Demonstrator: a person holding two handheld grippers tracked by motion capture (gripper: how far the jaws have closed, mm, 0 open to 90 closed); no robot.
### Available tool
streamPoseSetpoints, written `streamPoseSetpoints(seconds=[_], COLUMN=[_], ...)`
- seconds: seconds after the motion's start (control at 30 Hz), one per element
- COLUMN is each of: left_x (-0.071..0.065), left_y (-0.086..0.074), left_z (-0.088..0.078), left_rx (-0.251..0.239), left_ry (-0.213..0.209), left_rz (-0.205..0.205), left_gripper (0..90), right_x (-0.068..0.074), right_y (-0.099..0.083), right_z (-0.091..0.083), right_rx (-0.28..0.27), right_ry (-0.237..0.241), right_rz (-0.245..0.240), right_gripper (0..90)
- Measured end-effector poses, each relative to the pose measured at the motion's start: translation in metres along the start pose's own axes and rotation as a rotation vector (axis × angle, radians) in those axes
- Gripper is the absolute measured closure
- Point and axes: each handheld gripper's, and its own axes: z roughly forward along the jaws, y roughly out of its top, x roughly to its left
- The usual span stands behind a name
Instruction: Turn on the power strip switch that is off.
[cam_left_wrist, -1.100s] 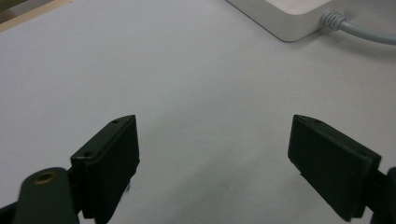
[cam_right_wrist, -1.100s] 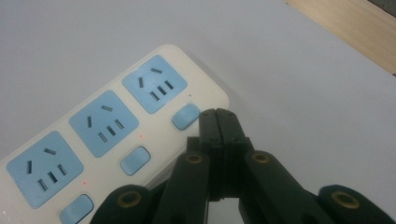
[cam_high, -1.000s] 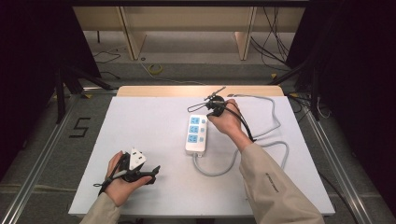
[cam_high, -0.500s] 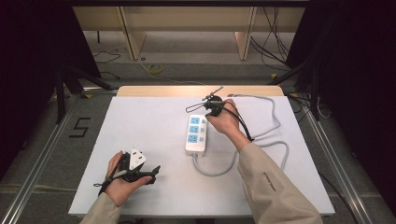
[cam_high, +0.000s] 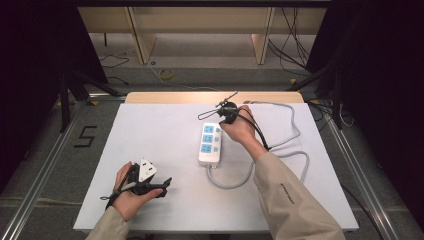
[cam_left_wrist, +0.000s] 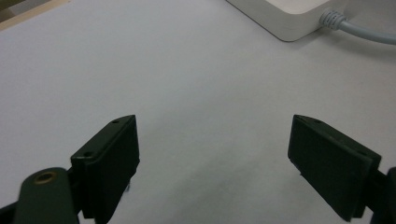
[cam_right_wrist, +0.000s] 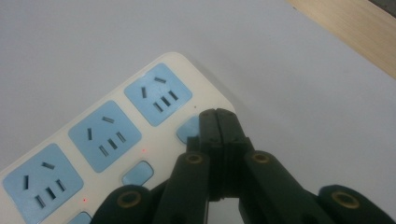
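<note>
The white power strip (cam_high: 210, 144) lay near the middle of the table (cam_high: 165, 131), with its grey cord (cam_high: 235, 181) curling away on the near side. The right gripper (cam_right_wrist: 215, 122) had its two black jaws pressed tight together with nothing between them. Their tip sat on the small blue switch (cam_right_wrist: 187, 129) beside the far socket (cam_right_wrist: 158, 93). Little red lights (cam_right_wrist: 144, 150) glowed next to some switches. To press well, the person likely needed to push straight down on the middle of the switch, softly, so the tip would not slip off onto the socket or push the strip along the table. The left gripper (cam_high: 150, 184) rested at the near left, well apart from the strip, its jaws wide apart and holding nothing.
</note>
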Motion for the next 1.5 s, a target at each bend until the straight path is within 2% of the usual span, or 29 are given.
streamPoseSetpoints(seconds=[1.5], left_x=[0.000], left_y=[0.000], left_z=[-0.001], left_rx=[0.001], left_ry=[-0.002], left_rz=[-0.004], left_gripper=[16.0], right_x=[0.010], right_y=[0.006], right_z=[0.014], right_rx=[0.015], right_ry=[0.004], right_rz=[-0.016], right_gripper=[90.0])
